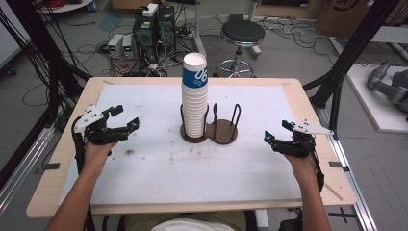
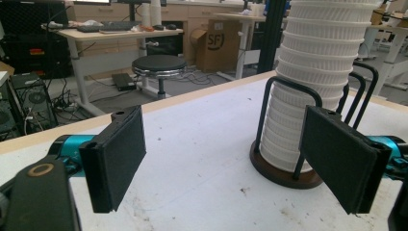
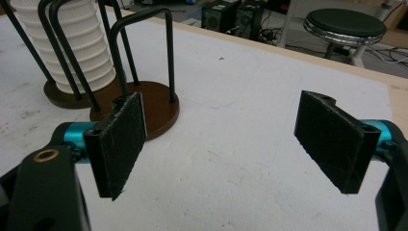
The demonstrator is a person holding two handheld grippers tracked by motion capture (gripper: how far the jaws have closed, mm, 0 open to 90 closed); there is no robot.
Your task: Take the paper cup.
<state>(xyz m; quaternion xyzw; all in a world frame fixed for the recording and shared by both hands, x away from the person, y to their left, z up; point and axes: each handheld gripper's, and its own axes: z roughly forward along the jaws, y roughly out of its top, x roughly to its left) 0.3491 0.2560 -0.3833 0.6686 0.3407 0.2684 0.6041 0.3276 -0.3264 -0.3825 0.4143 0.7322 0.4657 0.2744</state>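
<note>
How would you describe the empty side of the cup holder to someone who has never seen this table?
Find the white mat on the wooden table. At its middle stands a dark brown two-ring holder. The right ring has bare black wire loops, while the left one carries the tall paper cup stack.

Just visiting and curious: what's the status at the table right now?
Left gripper open, right gripper open, both empty. Cup stack upright in holder. Nothing between.
</note>
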